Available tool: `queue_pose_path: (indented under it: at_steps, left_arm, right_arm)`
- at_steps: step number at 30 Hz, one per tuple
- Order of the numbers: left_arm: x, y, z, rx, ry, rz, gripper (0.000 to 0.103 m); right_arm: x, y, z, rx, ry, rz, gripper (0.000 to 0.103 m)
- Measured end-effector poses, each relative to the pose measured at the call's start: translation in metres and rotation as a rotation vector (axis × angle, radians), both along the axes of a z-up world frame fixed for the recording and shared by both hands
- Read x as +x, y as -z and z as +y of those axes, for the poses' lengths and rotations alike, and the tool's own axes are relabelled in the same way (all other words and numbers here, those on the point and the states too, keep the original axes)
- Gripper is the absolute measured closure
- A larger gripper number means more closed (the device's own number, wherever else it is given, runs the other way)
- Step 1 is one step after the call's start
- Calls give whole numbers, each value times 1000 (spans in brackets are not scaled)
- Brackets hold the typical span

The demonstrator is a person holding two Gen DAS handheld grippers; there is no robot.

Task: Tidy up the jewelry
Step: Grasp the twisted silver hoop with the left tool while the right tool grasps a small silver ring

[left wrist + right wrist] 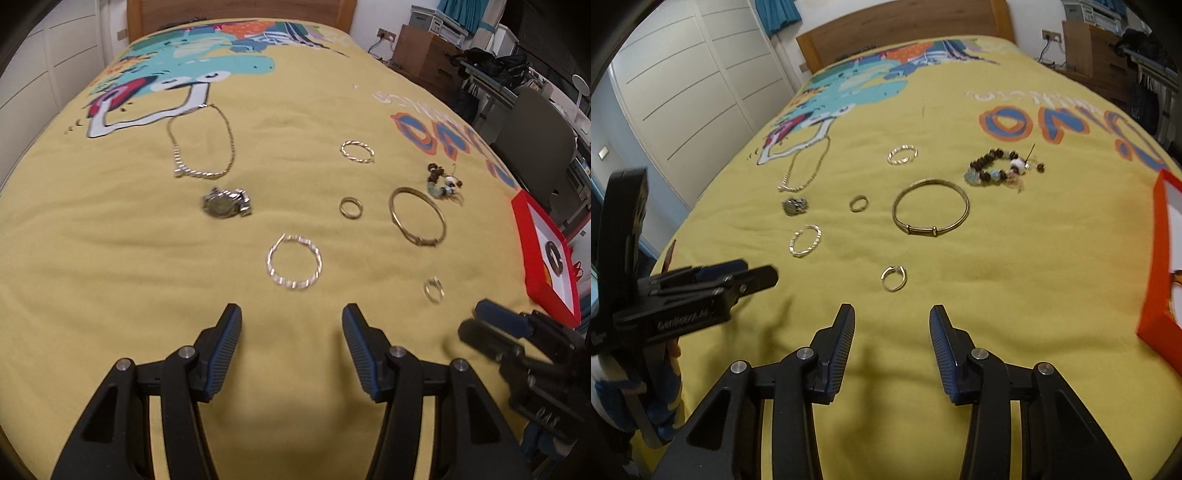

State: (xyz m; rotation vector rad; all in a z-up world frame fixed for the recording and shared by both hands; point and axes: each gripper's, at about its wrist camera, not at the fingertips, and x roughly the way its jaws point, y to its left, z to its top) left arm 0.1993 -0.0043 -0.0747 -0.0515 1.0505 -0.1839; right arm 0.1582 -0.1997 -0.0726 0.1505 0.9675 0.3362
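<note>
Left claw (291, 319) and right claw (892, 319) both hover over the near part of the yellow bed (1015, 295), jaws spread wide, nothing held. Jewelry lies spread apart on the bedcover: necklace (201, 144) and watch (226, 203) to the left, silver hoop (294, 263) just ahead of the left claw, small ring (894, 278) just ahead of the right claw, gold bangle (931, 211) at centre, beaded bracelet (997, 168) beyond it. A red box (546, 254) sits open at the bed's right edge, a dark round item inside.
</note>
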Motion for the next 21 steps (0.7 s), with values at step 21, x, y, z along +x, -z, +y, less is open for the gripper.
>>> queue_pose_path:
  at_steps: [21]
  left_arm:
    - [29,22,-10,50,38,-3,66]
  right_arm:
    - [34,28,16,-27,-36,17,84]
